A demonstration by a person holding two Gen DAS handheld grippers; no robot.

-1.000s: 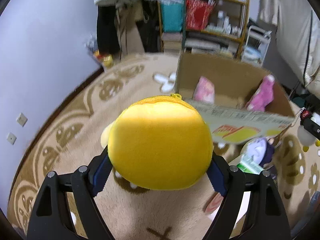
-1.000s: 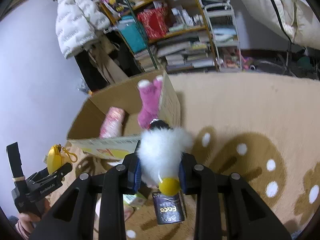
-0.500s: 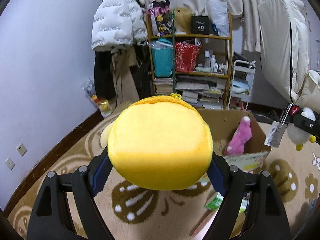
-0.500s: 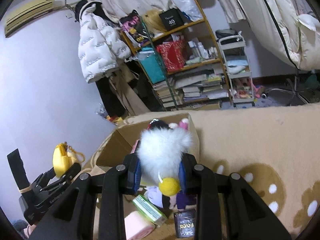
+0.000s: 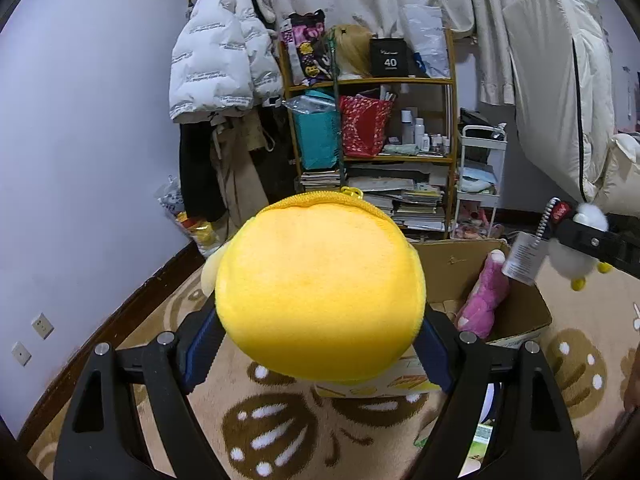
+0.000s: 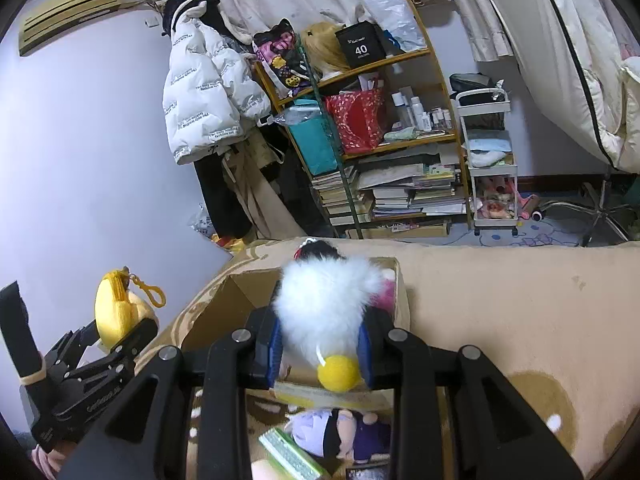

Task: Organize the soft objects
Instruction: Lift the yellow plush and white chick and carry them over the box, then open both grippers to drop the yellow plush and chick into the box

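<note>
With a pink toy (image 5: 482,300) lying in the box (image 5: 520,312), the left tongs (image 5: 320,340) are gripping a yellow pouch (image 5: 320,292) and the right tongs (image 6: 322,344) are pinching a white plush (image 6: 328,300), both waiting to go in.

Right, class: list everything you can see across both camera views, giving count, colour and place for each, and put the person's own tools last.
Pouch: one, yellow, held in the left gripper.
Fluffy toy: one, white with yellow feet, held in the right gripper.
Box: one, brown cardboard, open on the rug.
Plush toy: one, pink, inside the box.
Doll: one, purple and black, on the rug before the box.
Rug: one, beige with brown pattern, floor.
Shelf: one, wooden, back wall.
Jacket: one, white, hanging left of shelf.
Cart: one, white, right of shelf.
Left gripper: black, blue fingers, gripping.
Right gripper: same, gripping.
</note>
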